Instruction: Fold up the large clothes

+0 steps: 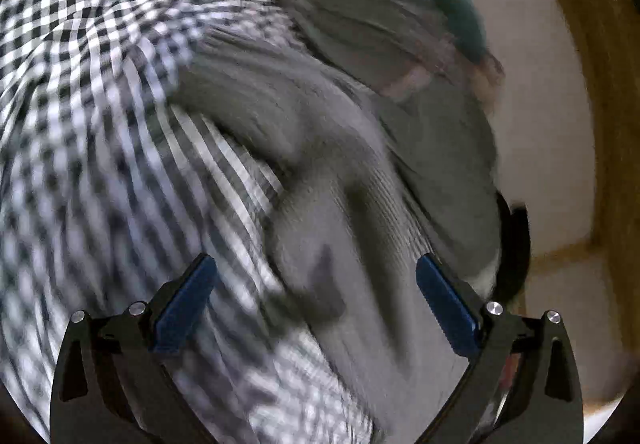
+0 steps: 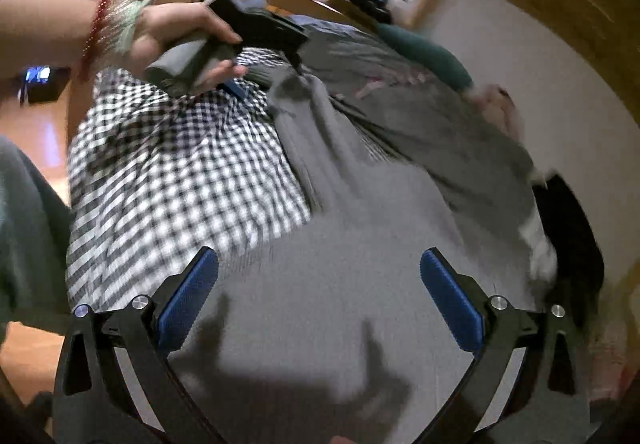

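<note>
1. On the checkered sheet (image 2: 176, 180), centre of the right wrist view: grey garment (image 2: 340, 252), loosely spread and rumpled. It fills that view from 6 o'clock up to about 1 o'clock.
2. Right gripper (image 2: 318, 284): jaws wide apart, nothing between them, hovering over the grey fabric. Only its shadow lies on the cloth.
3. Left gripper (image 1: 316, 296): also wide open, empty, over the grey garment's edge where it meets the sheet. From the right wrist view it sits at 11 o'clock, held by the left hand (image 2: 180, 40).
4. Long axis of the garment: roughly 6 to 1 o'clock in the right view. A narrower ridge of cloth (image 2: 316, 132) runs up toward 12, possibly a sleeve or a fold (blur, can't confirm).
5. Both frames are motion-smeared; hems and collar can't be made out.
6. Step in hand, my read: picking grasp points. Do it well by pinching one layer at two edge points, lifting evenly, then folding across the long axis.
7. Risk: catching the sheet along with the garment on the left side.
</note>
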The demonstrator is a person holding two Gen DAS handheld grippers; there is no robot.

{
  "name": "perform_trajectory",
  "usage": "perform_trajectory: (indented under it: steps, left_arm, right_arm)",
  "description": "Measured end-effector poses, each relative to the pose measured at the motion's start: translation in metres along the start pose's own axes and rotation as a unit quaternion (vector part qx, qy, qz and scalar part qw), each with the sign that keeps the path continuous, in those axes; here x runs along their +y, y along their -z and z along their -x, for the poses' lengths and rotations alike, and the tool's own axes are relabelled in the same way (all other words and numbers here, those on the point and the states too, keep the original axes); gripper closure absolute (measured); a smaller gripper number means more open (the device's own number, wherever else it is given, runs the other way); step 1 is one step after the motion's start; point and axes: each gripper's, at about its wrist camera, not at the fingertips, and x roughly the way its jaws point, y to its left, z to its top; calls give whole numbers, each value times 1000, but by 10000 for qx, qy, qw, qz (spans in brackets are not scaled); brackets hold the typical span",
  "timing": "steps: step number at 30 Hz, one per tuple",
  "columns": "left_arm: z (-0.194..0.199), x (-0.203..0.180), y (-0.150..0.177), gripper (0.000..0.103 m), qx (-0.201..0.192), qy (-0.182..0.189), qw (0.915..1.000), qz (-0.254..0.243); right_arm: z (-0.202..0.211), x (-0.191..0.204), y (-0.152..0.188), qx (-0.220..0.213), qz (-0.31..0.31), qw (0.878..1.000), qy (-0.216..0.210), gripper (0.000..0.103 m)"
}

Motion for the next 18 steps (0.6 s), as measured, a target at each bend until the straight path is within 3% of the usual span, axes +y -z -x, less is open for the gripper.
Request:
perform_trajectory:
  steps: [5, 8, 10, 12, 13, 14, 15, 16, 18]
  left_arm:
    - [-27, 4, -52, 4, 255, 519, 9977, 358]
    - [-38, 6, -64, 5, 287, 926, 9919, 815]
    - [-47, 5, -71, 5, 394, 803, 9911, 986]
    - [-50, -3, -78, 5, 421, 600, 9938, 833]
    - [-50, -5, -79, 6, 384, 509, 9951, 752]
    - [-50, -9, -80, 17, 348, 349, 9964, 695]
    - [-51, -14, -81, 30, 307, 91, 9976, 607]
    - [-54, -12, -87, 58, 284, -124, 9981, 533]
    - [-66, -14, -101, 71, 249, -206, 9980, 549]
  right_arm:
    - [-59, 10, -45, -323, 539, 9980, 96, 3]
    - [-96, 14, -65, -161, 837, 9963, 114, 3]
    - [-116, 13, -75, -18, 819, 9966, 81, 3]
    - [-136, 16, -83, 87, 948, 9955, -36, 7]
    - [-145, 19, -86, 174, 1061, 9941, -124, 13]
    - [-159, 24, -89, 337, 1234, 9917, -146, 36]
    - [-167, 26, -90, 420, 1316, 9903, -132, 48]
    - [-174, 29, -92, 507, 1382, 9891, -74, 54]
    - [-186, 33, -94, 640, 1341, 9889, -25, 60]
